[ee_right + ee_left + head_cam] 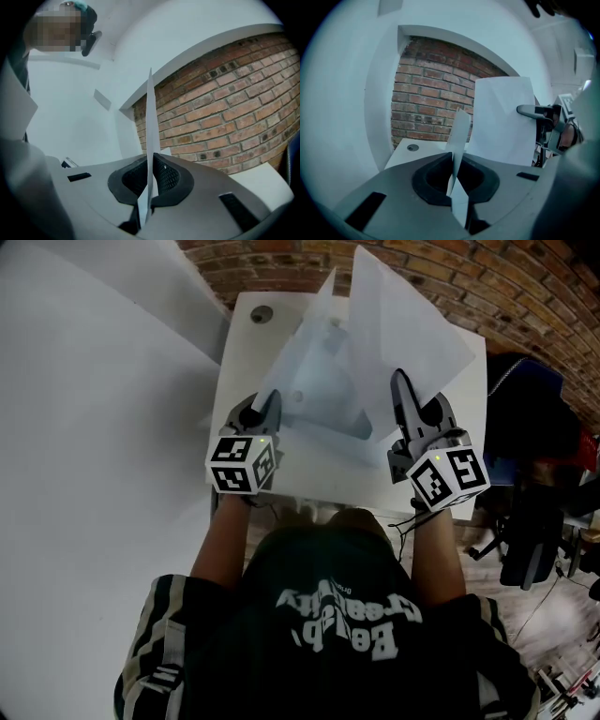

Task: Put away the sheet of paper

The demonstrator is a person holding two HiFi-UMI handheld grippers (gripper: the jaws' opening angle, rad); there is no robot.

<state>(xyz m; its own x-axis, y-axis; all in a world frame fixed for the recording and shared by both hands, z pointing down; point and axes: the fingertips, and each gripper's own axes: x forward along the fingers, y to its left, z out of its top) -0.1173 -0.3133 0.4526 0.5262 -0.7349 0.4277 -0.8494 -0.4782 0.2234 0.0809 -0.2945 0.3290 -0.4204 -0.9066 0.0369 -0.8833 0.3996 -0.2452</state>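
Note:
A white sheet of paper (375, 324) is lifted off the small white table (244, 352), sagging in the middle between both grippers. My left gripper (270, 407) is shut on the sheet's near left edge; in the left gripper view the paper (458, 154) runs edge-on between the closed jaws. My right gripper (403, 390) is shut on the right side, and in the right gripper view the sheet (150, 140) stands as a thin vertical strip clamped between the pads. The left gripper view also shows the paper's far half (501, 122) with the right gripper (534, 111) on it.
A round cable hole (261, 313) sits in the table's far left corner. A brick wall (525, 287) runs behind the table, a white wall (94, 427) at the left. A dark chair and clutter (534, 474) stand at the right.

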